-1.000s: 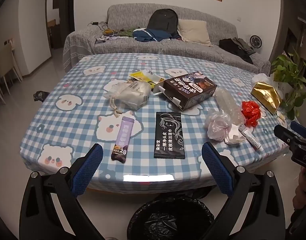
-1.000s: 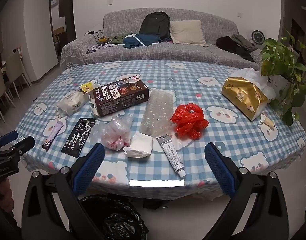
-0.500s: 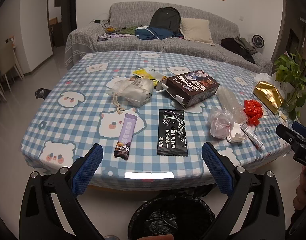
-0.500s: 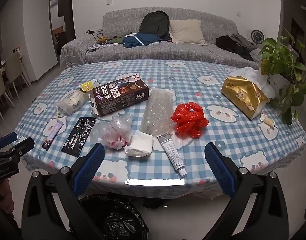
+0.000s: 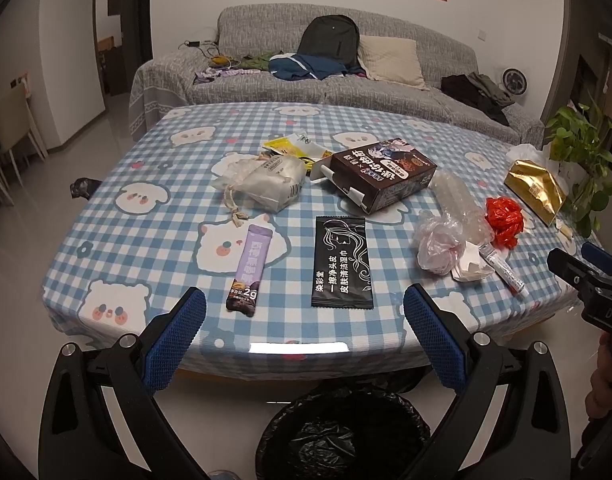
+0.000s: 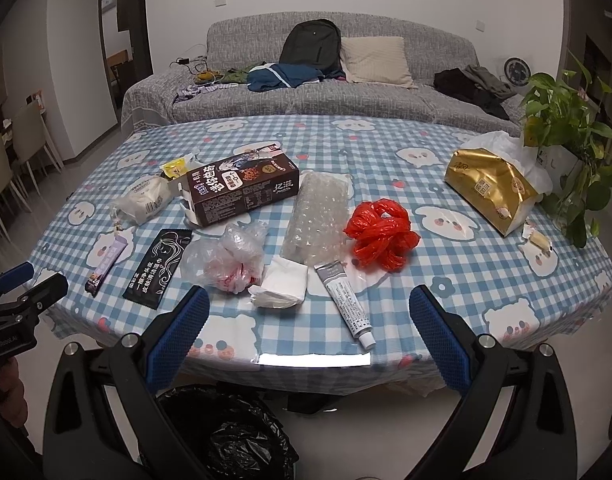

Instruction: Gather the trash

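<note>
Both wrist views: off tabletop point(image 5: 154, 240) near edge, facing sofa point(image 5: 345, 92), mid-range. Left view covers left half, right view right half; both share central litter.

Glossy checked tablecloth point(image 5: 158, 236) catches a light glare | matt black sachet point(image 5: 342, 262) | crinkled red plastic bag point(image 6: 379, 233) | clear bubble wrap point(image 6: 319, 218) | shiny gold foil tissue pack point(image 6: 491, 190) | black plastic bin liner point(image 5: 341, 436) | textured blue gripper pads point(image 5: 176, 338).
</note>
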The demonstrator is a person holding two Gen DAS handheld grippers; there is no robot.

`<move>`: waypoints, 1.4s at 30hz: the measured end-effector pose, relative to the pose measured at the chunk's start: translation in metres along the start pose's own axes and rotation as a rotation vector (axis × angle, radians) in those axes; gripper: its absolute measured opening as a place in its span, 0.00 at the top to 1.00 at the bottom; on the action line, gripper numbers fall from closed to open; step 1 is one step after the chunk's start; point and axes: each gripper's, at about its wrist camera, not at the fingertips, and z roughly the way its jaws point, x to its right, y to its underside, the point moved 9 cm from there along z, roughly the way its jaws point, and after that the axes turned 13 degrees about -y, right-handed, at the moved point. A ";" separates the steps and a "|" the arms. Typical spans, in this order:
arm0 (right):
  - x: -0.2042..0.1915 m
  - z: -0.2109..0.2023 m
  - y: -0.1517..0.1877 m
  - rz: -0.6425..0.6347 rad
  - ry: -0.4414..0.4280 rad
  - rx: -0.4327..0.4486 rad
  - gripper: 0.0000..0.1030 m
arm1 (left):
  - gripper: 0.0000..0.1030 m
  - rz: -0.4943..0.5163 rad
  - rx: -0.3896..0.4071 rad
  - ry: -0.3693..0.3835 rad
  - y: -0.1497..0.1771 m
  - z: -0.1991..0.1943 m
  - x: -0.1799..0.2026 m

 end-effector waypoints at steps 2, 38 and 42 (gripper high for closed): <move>0.001 0.001 0.000 0.004 -0.001 0.000 0.07 | 0.06 -0.003 -0.001 0.000 0.001 -0.001 0.000; -0.005 0.000 0.000 0.003 -0.006 -0.001 0.07 | 0.06 -0.003 0.011 -0.001 -0.003 -0.005 -0.001; -0.005 0.000 0.000 0.005 -0.005 0.000 0.07 | 0.06 0.004 0.009 0.002 -0.002 -0.005 -0.001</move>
